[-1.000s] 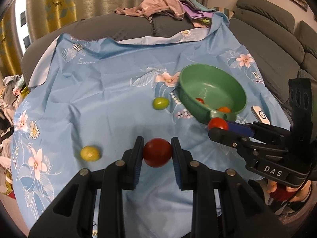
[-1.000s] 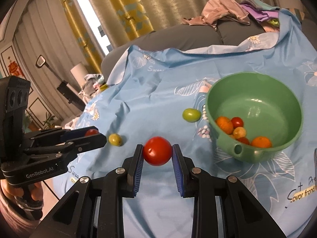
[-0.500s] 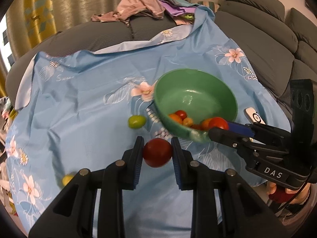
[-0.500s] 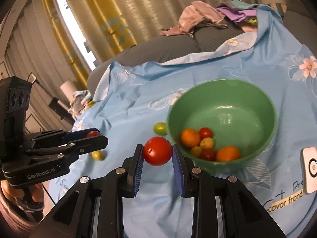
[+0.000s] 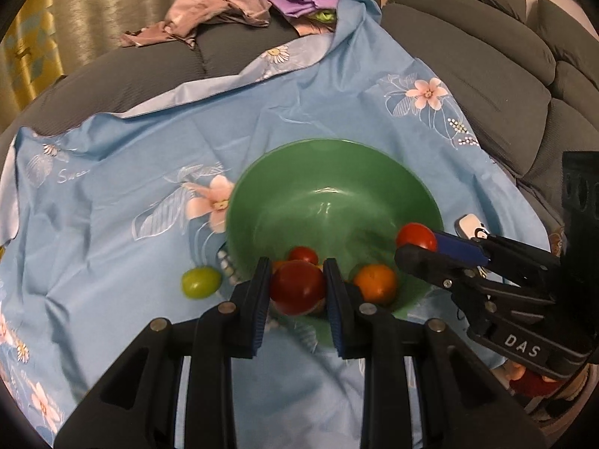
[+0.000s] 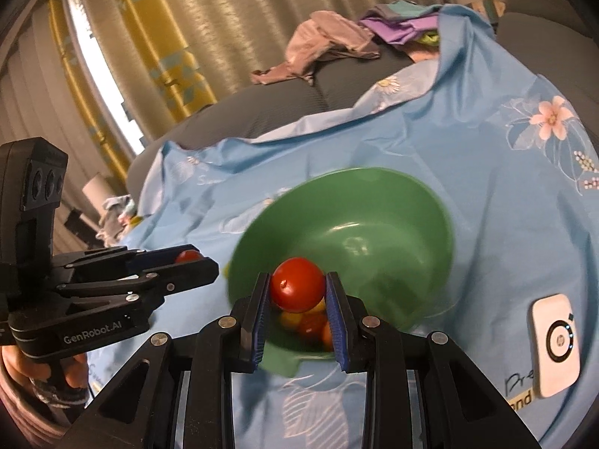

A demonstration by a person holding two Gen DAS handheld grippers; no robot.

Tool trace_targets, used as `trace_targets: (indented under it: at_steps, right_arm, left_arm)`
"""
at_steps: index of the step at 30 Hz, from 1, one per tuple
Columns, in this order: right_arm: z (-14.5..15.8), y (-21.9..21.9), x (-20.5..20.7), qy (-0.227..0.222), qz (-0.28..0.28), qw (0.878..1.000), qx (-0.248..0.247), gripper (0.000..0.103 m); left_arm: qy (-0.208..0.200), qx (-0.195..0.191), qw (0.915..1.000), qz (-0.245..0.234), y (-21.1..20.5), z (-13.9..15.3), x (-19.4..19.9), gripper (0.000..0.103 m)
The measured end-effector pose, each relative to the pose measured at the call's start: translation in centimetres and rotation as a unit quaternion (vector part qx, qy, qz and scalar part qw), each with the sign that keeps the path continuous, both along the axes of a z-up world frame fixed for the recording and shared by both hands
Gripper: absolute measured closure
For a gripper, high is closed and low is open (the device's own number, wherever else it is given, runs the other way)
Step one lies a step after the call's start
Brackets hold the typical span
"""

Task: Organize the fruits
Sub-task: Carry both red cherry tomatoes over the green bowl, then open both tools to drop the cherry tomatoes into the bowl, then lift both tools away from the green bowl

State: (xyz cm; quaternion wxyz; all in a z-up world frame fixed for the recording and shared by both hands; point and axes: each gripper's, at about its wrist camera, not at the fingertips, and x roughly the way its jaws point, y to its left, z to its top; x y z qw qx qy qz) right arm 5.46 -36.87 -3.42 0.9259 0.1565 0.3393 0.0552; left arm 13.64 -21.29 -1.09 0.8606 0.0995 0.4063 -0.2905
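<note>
A grey sofa (image 5: 468,60) draped with a blue floral cloth (image 5: 112,194) carries everything. Nearest, the left gripper (image 5: 297,288) clamps a dark red tomato (image 5: 297,286) and the right gripper (image 6: 297,292) pinches a bright red tomato (image 6: 297,284), both over the near rim of the green bowl (image 5: 337,194) mid-cloth. A green tomato (image 5: 200,281) lies just left of the bowl.

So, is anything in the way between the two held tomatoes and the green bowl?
Nothing visible blocks them. The left gripper and the right gripper each hold a red tomato at the open bowl. Only the fruit lying inside takes up part of the bottom.
</note>
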Motion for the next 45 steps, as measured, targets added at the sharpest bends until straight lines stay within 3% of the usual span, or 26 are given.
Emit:
trace_targets:
  at_steps: [8,16,22,25,29,38,41,45]
  right_arm:
    - [-1.3,0.0,1.3,0.025,-0.004,0.999,-0.032,0.072]
    - [-1.9,0.1,1.6,0.039,-0.009,0.998,-0.040,0.072]
    - [-1.7,0.2,1.4,0.043,-0.018,0.998,-0.047,0.072]
    - [-1.3,0.4,1.2,0.043,-0.022,0.998,-0.051,0.072]
    - [-0.8,0.7,0.7,0.040,-0.025,0.997,-0.058,0.072]
    - [0.6,2.2,-0.9,0.035,-0.025,0.997,-0.071,0.066]
    - [1.0,3.1,-1.5,0.034,-0.023,0.996,-0.077,0.058]
    - [1.4,4.6,-2.0,0.034,-0.010,0.996,-0.086,0.056]
  left_arm:
    - [0.016,0.025,0.9995,-0.012,-1.7,-2.4,1.4,0.074]
    - [0.020,0.034,0.9992,-0.011,-1.6,-3.1,1.5,0.074]
    - [0.006,0.029,0.9995,0.001,-1.0,-2.5,1.3,0.048]
    - [0.001,0.028,0.9996,0.008,-0.6,-2.1,1.1,0.043]
    - [-0.005,0.023,0.9995,0.022,0.7,-1.3,0.2,0.028]
    - [-0.014,0.026,0.9977,0.061,5.5,-0.8,-3.1,0.016]
    - [-0.012,0.024,0.9965,0.080,7.4,-1.0,-4.1,0.011]
    - [-0.003,0.013,0.9947,0.102,10.1,-1.2,-5.7,0.010]
